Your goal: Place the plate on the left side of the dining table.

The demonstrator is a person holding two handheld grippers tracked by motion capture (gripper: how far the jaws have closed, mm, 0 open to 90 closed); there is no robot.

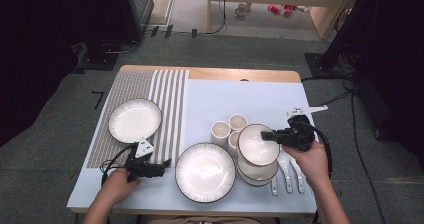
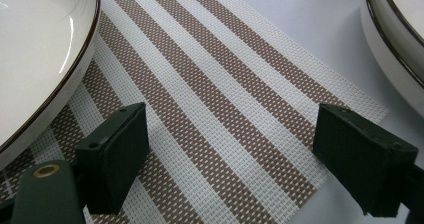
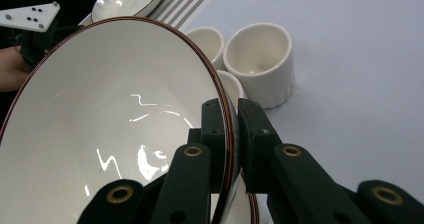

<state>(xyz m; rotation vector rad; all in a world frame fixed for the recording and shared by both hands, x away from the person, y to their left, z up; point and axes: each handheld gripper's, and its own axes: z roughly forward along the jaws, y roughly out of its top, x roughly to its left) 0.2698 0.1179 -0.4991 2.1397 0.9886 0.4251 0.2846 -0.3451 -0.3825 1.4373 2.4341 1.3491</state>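
The right gripper (image 1: pixel 266 135) is pinching the rim of a white bowl (image 1: pixel 257 144), one jaw inside the rim and one outside, and is holding it tilted above the stack of bowls (image 1: pixel 256 174) right beneath it. Three cups (image 3: pixel 260 59) are standing just beyond those jaws. The left gripper (image 2: pixel 230 154) is hovering with its jaws spread wide over the striped placemat (image 2: pixel 220 84), with one plate (image 2: pixel 35 49) lying beside its left jaw and another plate (image 2: pixel 395 39) beside its right jaw.

Wooden table (image 1: pixel 215 74): pale blue cloth (image 1: pixel 240 101) over it, striped placemat (image 1: pixel 150 94) seemingly atop cloth.
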